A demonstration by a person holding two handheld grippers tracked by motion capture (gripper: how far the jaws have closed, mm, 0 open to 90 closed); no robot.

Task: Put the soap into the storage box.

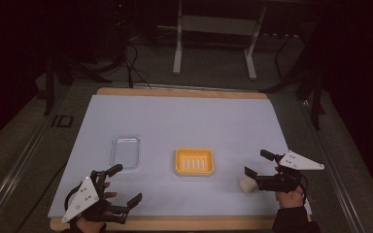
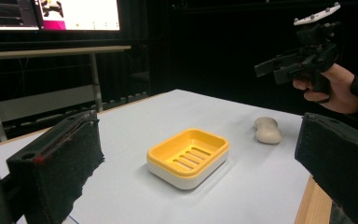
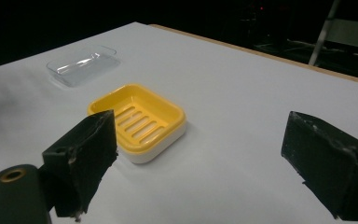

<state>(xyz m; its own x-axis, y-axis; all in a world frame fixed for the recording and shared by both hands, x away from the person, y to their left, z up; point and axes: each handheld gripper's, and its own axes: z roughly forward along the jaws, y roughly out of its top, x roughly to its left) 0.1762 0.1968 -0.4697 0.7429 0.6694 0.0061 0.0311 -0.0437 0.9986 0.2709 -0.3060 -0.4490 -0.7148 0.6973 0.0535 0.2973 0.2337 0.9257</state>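
The right claw hangs released, jaws spread wide with nothing between them, raised above the table's right near edge; the pale soap bar lies on the table just beside it, below its lower jaw in the high view. The left claw is also released and empty at the near left corner. Between them sits the yellow soap dish, and left of that the clear plastic tray
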